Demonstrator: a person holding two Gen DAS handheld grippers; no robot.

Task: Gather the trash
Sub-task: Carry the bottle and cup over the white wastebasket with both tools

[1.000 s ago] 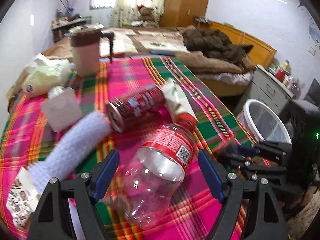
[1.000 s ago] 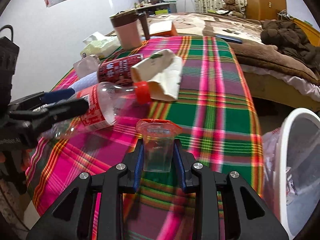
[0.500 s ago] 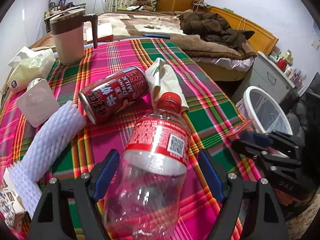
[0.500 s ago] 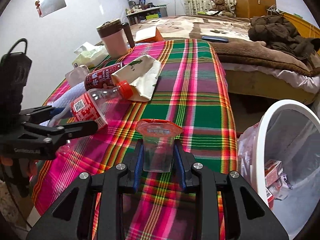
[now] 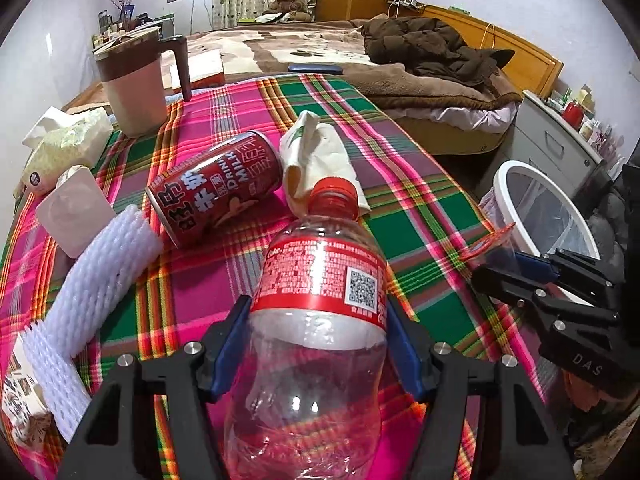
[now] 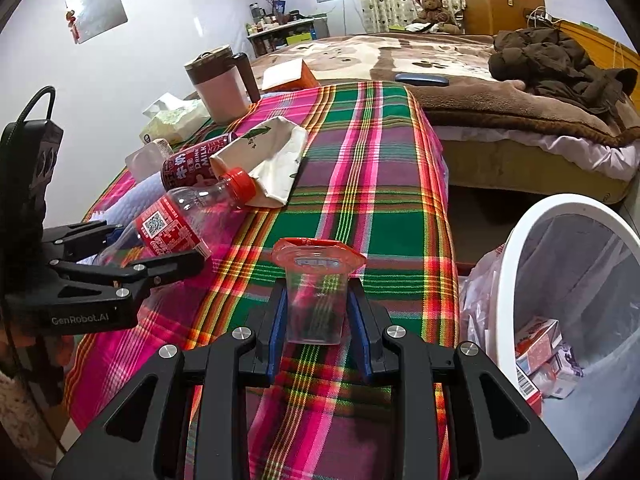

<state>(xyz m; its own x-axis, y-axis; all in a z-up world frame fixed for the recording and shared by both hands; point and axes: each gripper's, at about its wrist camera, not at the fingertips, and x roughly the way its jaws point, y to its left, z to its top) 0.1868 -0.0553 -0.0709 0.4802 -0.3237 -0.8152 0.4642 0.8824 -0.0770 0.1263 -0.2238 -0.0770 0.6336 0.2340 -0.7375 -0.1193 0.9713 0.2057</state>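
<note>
A clear plastic bottle [image 5: 320,280] with a red label and cap lies on the plaid tablecloth [image 5: 420,232]. My left gripper [image 5: 316,312] is closing, and its blue pads touch the bottle's sides at the label. In the right wrist view the same bottle [image 6: 180,220] sits in the left gripper [image 6: 154,242]. My right gripper [image 6: 316,300] is shut on a small clear cup [image 6: 314,300] with a torn red lid, held above the table near its right edge. Beyond the bottle lie a red milk can [image 5: 216,188] and a crumpled paper bag [image 5: 320,156].
A white bin [image 6: 508,272] lined with plastic stands off the table's right side, with cartons inside. A white foam net [image 5: 100,272], a tissue pack [image 5: 64,148] and a lidded jug [image 5: 136,84] sit on the left. A bed lies behind.
My left gripper has slid forward along the bottle and its jaws have narrowed onto the bottle's sides. The right gripper still grips the cup and has barely shifted.
</note>
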